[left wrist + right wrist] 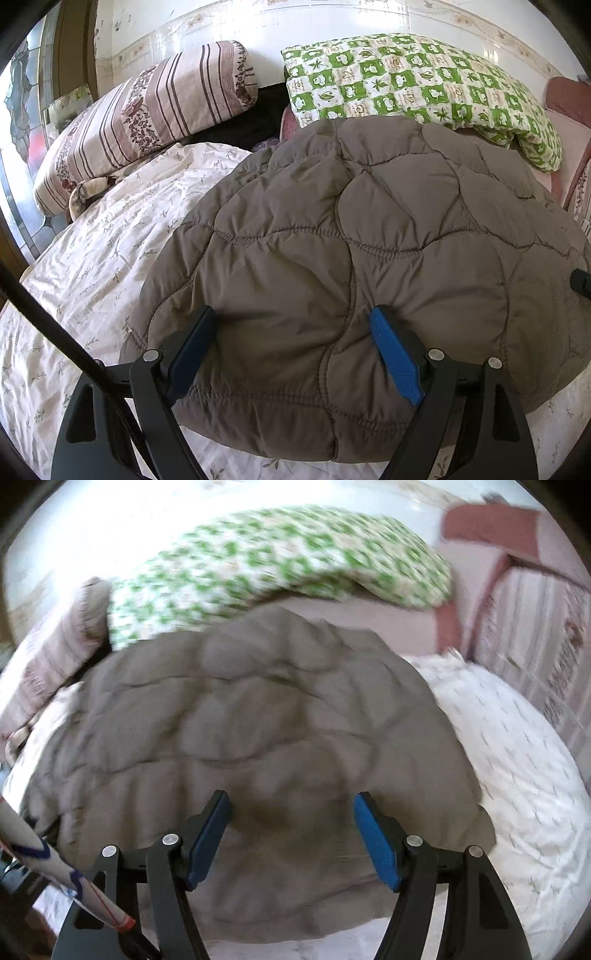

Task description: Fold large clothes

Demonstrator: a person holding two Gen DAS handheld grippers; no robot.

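A brown quilted jacket (351,258) lies folded in a rounded heap on the floral white bedsheet (92,266). My left gripper (295,321) hovers over its near edge with blue-padded fingers spread wide, and the fabric passes under them without being pinched. In the blurred right wrist view the same jacket (258,720) fills the middle. My right gripper (291,805) stands open above its near part, with nothing between the pads. At the left wrist view's right edge a dark tip of the other gripper (581,282) pokes in.
A striped pillow (147,110) and a green-and-white patterned pillow (424,81) lie at the head by the tiled wall. A pink headboard or furniture edge (491,528) stands at the right. A white sleeve with blue lines (55,864) crosses the right view's lower left.
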